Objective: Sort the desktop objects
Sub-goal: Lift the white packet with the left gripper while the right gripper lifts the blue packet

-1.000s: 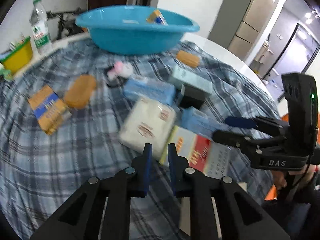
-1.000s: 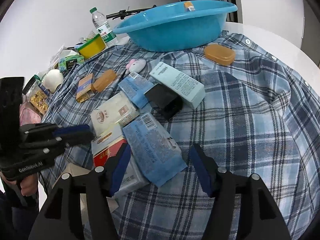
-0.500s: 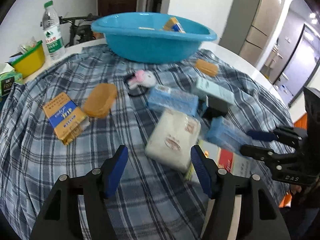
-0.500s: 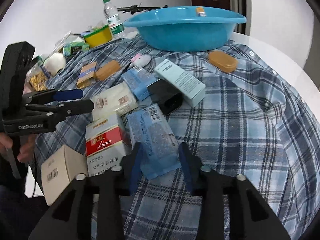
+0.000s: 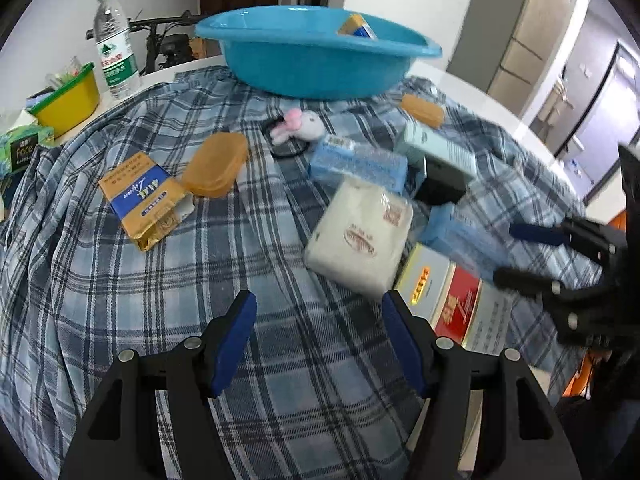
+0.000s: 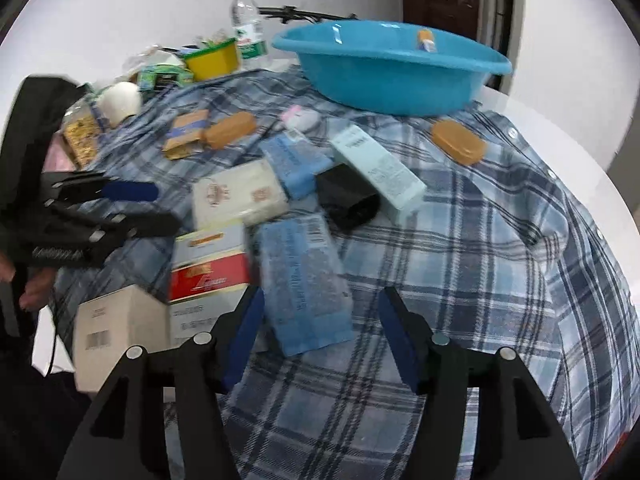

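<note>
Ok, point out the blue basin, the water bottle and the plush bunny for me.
Basin (image 5: 316,68): left wrist view, on its outer front wall.
Bottle (image 5: 114,56): left wrist view, on its green label.
Bunny (image 5: 300,128): left wrist view, on its white body.

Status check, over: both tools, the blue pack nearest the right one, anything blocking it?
Left tool open, empty. Right tool just reopened, empty, above blue pack, not gripping. Red and white carton close beside the pack.
</note>
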The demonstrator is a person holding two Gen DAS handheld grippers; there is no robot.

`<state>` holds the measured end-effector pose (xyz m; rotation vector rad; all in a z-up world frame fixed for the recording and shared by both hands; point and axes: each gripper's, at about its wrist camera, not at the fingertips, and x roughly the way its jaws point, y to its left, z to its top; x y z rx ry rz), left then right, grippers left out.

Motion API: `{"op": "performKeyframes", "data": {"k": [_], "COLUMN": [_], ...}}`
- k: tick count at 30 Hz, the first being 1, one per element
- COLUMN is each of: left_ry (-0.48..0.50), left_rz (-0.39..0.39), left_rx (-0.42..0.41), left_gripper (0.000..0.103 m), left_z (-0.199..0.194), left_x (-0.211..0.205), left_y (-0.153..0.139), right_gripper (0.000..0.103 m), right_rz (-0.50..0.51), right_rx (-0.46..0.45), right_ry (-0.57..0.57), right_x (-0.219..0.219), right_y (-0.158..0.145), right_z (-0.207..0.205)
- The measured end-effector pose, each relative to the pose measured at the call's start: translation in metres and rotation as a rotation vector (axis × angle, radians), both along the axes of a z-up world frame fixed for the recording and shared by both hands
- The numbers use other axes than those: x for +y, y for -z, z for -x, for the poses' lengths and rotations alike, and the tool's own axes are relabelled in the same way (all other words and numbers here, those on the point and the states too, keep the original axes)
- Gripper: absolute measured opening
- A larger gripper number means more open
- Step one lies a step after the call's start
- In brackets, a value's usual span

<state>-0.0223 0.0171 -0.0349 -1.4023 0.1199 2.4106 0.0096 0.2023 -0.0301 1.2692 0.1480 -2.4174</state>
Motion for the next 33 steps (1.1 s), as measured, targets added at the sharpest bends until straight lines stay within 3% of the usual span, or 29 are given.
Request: {"op": "performKeyframes", "data": {"k": [2,9,19,21,24,27,30,33], "left_ry": [0.009,0.043,0.131,0.128,0.106,0.08,0.126,0.185], "left_rz": [0.019,-0.021,-0.045,-0.031,-0.018,0.005,0.07,0.084], "left_rx": [0.006,-0.01,-0.042,-0.011,0.02,0.01,0.014,0.022], "left_gripper": [0.068,0.068,0.069,0.069,0.069,0.069,0.069,0.069], "left_z": [-0.001,0.0,-0.028,-0.027,-0.015,0.009,0.018,0.02], "left_x": [0.003,0.017,0.038,0.036,0.031,0.029,0.042,0.053], "left_y": [0.001,0.004,0.0,-0.006,-0.011,-0.006,-0.002,0.002], "right_gripper": [0.058,0.061,0.061,0.061,0.061,0.061,0.061,0.06], "right_rz": [0.017,-0.014,-0.038,-0.021,-0.03,-0.034,-0.068,-0.097], "right_rx": [0.0,-0.02,-0.056,-0.037,-0.007,-0.002,-0.027,-0.056], "right_ry": [0.012,0.003,-0.133,-0.142,-0.069,-0.084,-0.135,-0.141], "right_x": [0.002,0.0,-0.017,-0.017,-0.01,-0.01,-0.018,-0.022], "right_y": [0.0,0.006,0.005,0.002,-0.002,-0.002,0.003,0.012], "right_z": [0.002,0.0,-0.025,-0.024,-0.008,0.006,0.011,0.011]}}
